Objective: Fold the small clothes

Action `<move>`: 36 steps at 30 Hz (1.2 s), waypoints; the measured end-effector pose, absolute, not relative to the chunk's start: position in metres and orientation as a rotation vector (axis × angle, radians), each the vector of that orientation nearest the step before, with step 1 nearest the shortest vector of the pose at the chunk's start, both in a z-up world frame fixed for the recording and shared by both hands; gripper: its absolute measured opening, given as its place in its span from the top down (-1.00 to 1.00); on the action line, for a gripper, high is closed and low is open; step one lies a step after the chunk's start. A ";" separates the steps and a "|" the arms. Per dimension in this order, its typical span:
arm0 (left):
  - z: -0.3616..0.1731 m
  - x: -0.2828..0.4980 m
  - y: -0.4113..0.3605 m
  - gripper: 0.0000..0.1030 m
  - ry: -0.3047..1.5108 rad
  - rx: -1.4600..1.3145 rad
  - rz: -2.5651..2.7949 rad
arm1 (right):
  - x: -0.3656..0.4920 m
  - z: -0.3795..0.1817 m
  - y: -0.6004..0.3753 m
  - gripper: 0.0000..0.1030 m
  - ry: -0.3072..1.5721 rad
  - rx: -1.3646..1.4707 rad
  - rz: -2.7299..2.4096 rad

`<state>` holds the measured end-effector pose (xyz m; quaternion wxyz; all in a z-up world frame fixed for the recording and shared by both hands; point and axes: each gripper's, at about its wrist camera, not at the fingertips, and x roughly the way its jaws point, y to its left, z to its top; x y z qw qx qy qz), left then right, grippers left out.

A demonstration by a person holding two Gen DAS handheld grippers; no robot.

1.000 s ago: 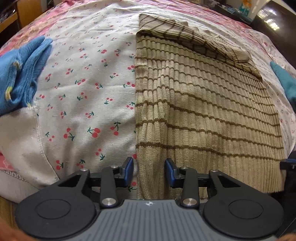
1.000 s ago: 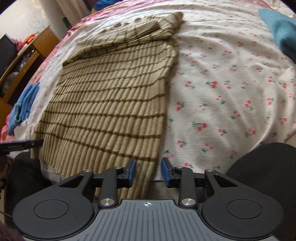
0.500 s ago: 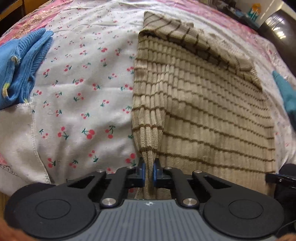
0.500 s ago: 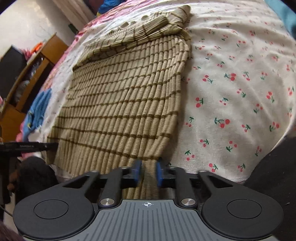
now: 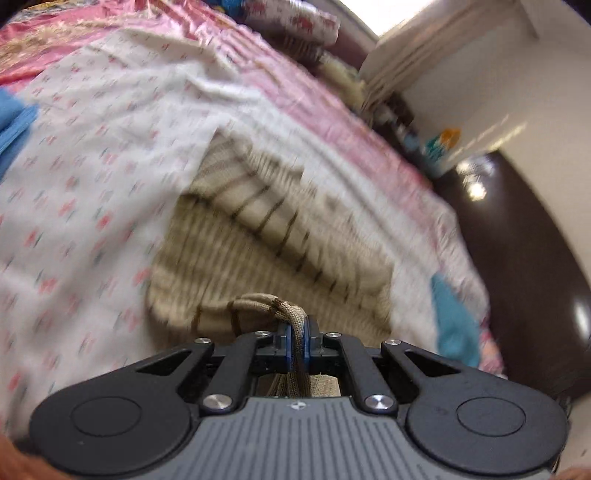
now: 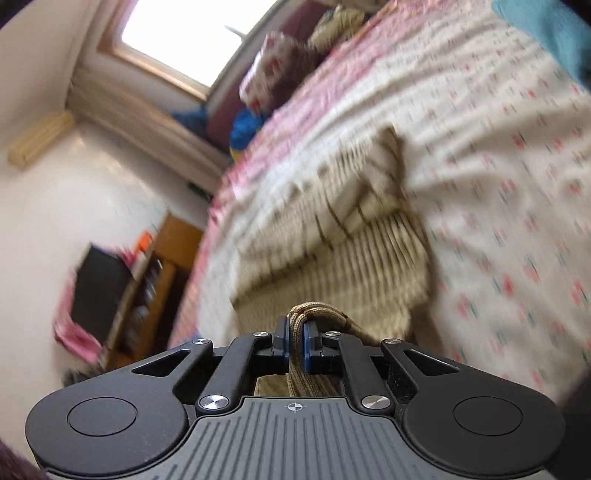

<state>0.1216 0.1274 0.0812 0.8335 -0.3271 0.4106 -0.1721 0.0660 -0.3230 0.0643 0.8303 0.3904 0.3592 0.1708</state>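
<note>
You have two grippers in play and one beige striped sweater (image 5: 236, 254) between them. Your left gripper (image 5: 297, 341) is clenched on a bunched corner of the sweater's hem, the knit squeezed thin between the two blue pads (image 5: 286, 341). Your right gripper (image 6: 294, 341) is doing the same at the other corner, jaws pinched tight on a wad of ribbed knit that pokes out above the pads (image 6: 307, 345).

The sweater lies on the bed, on the white cherry-print sheet (image 5: 74, 206), with both held corners raised off the sheet and the rest trailing away from you. One sleeve lies folded across the far part of the body, its brown stripes running crosswise to the ribs below; in the right wrist view that same folded part sits at the far end (image 6: 354, 199). Everything past the grippers is smeared with blur, so finer detail of the knit is hard to read.

Count the other clothes: one blue garment (image 5: 14, 122) at the left edge of the left view, and one teal garment (image 5: 452, 325) on the sheet to the right of the sweater; the teal one shows again in the top right corner of the right view (image 6: 554, 33). A pink patterned cover (image 5: 332, 110) runs along the far side of the sheet. One window (image 6: 184, 33) glows top left in the right view.
</note>
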 end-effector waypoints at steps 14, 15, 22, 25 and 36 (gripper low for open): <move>0.065 0.285 0.133 0.76 0.757 -0.749 -0.258 | 0.231 0.048 -0.345 0.85 0.617 1.036 0.244; 0.059 0.292 0.132 0.76 0.761 -0.751 -0.246 | 0.238 0.041 -0.346 0.86 0.618 1.047 0.230; 0.024 0.318 0.137 0.76 0.775 -0.811 -0.176 | 0.253 0.002 -0.355 0.79 0.605 1.070 0.182; 0.024 0.321 0.136 0.76 0.757 -0.794 -0.164 | 0.253 -0.001 -0.358 0.79 0.605 1.049 0.203; 0.030 0.328 0.137 0.36 0.748 -0.835 -0.131 | 0.254 0.017 -0.352 0.52 0.568 0.732 0.147</move>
